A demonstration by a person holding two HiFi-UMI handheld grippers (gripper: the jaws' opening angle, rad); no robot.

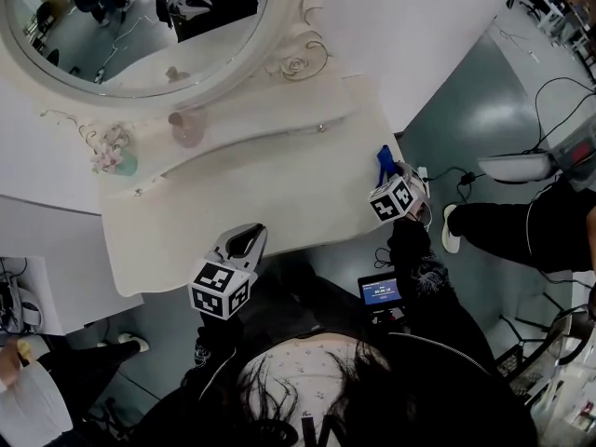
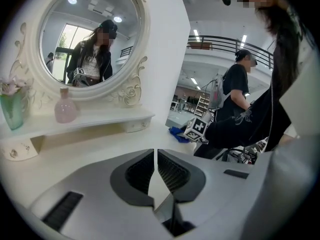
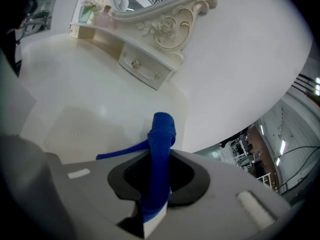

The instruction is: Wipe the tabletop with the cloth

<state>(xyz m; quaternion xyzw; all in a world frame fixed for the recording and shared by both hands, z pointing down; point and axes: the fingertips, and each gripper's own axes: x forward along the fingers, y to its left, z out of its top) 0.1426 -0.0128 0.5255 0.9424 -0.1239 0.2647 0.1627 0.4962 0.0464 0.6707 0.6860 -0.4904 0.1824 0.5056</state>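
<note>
**Q:** Where is the cloth (image 3: 162, 129), and what holds it?

**A:** The blue cloth sits between the jaws of the right tool (image 3: 159, 159), which are closed on it. A bunched end sticks out past the jaw tips, and a thinner strip trails off to one side. Seen from the head, the cloth is below and well to the right of the mirror (image 1: 140, 26), at the far right corner of the white surface (image 1: 279, 194). In the left gripper view it seems to rest on that corner.

**Q:** And the left tool (image 1: 247, 240)?

**A:** Its jaws are drawn together with only a thin slit between the ribbed pads, and nothing is between them. It hangs straight below the mirror, over the front edge of the surface and well apart from the cloth.

**Q:** What else is near the mirror?

**A:** A pink bottle (image 1: 186, 128) stands just under the mirror's lower rim on a raised shelf (image 1: 270, 124). A green vase (image 1: 119, 162) with pale flowers stands on the same shelf, below the mirror's lower left rim. Carved roses trim the frame at the mirror's lower right, and a small drawer with a round knob is set in the shelf beneath them.
</note>
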